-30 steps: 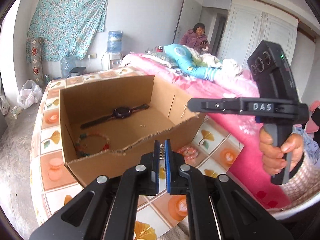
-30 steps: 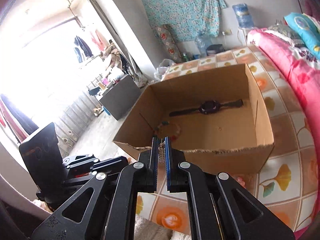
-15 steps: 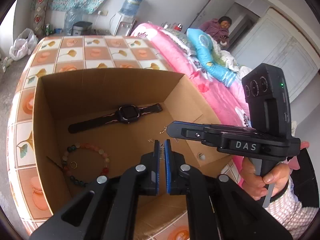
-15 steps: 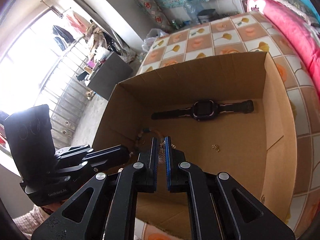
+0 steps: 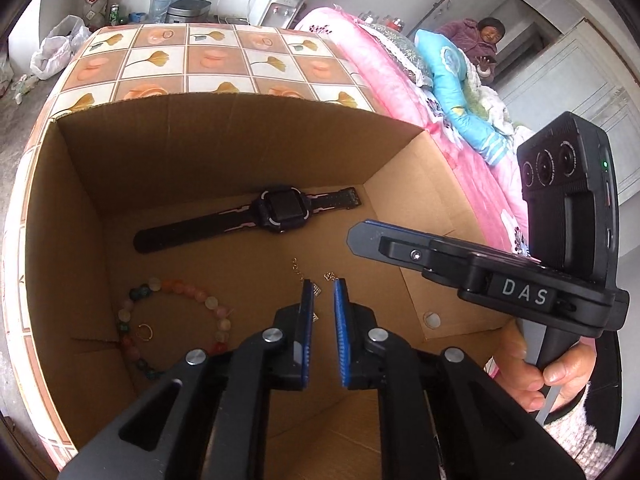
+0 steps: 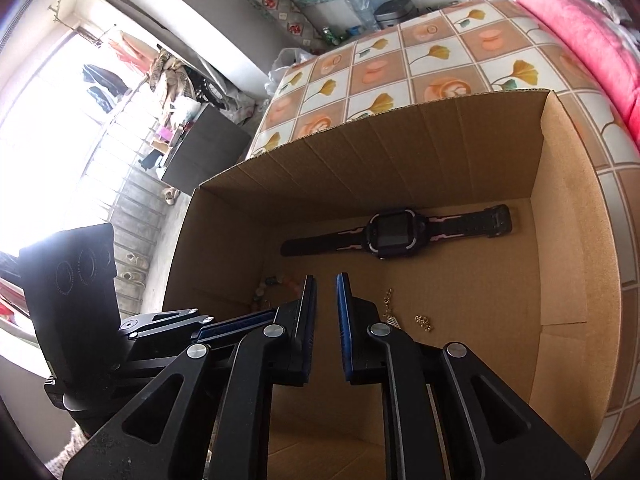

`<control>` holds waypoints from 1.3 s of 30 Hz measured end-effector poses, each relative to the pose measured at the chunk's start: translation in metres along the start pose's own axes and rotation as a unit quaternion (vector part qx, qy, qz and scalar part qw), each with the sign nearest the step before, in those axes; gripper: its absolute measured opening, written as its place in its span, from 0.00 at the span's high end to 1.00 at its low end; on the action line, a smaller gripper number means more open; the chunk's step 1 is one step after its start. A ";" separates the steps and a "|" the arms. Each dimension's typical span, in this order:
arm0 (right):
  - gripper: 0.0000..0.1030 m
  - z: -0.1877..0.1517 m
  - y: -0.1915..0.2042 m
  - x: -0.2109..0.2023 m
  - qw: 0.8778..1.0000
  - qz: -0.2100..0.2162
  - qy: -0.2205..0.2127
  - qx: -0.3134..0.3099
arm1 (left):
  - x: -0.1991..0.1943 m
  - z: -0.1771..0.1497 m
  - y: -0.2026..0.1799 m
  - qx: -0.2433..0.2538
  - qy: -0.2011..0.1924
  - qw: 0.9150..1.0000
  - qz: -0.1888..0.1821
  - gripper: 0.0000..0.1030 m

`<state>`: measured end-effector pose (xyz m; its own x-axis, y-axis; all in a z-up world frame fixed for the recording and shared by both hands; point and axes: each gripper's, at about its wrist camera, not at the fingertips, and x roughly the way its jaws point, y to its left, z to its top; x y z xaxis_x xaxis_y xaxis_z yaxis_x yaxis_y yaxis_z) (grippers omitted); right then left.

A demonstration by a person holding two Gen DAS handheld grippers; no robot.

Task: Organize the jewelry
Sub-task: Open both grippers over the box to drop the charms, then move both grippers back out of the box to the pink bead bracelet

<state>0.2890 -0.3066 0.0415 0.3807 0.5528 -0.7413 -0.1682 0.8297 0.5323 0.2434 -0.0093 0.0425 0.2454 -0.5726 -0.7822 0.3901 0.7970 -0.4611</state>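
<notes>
An open cardboard box [image 5: 192, 148] [image 6: 568, 216] holds a black watch [image 5: 280, 212] [image 6: 390, 234], a bead bracelet [image 5: 176, 324] [image 6: 276, 284] with a small gold ring [image 5: 144, 332] inside it, and a thin gold chain with a tag [image 5: 308, 280] [image 6: 390, 308] lying on the box floor beside small gold earrings [image 5: 330, 276] [image 6: 424, 322]. My left gripper [image 5: 320, 292] is over the box, slightly open and empty, just above the chain. My right gripper [image 6: 325, 288] is also slightly open and empty over the box; it shows in the left wrist view [image 5: 360, 236].
The box sits on a tiled-pattern tabletop [image 5: 208, 60] [image 6: 440, 60]. A pink bed [image 5: 400, 80] lies to the right with a person [image 5: 480, 44] sitting at its far end. A balcony rail and clutter [image 6: 140, 152] are to the left.
Both grippers moved down and forward over the box and opened slightly. The chain they held between them now lies on the box floor.
</notes>
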 end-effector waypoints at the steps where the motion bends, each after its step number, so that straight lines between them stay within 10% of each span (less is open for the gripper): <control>1: 0.88 -0.001 0.000 -0.002 1.000 -0.001 -0.003 -0.001 | -0.001 0.000 0.000 0.000 -0.001 1.000 0.000 0.90; 10: 0.65 -0.012 0.009 -0.030 0.999 -0.011 -0.036 -0.020 | -0.020 -0.010 -0.013 0.028 -0.031 0.999 0.006 0.88; 24: 0.55 -0.086 0.027 -0.102 0.990 0.030 -0.118 -0.066 | -0.098 -0.101 -0.038 0.101 -0.114 0.988 -0.030 0.50; 39: 0.53 -0.168 0.008 -0.072 0.996 0.043 -0.080 -0.018 | -0.051 -0.186 -0.034 0.135 -0.050 0.990 0.008 0.30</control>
<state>0.1071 -0.3267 0.0306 0.5029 0.6053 -0.6170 -0.2384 0.7833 0.5740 0.0527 0.0281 0.0199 0.3350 -0.5870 -0.7371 0.6054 0.7335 -0.3090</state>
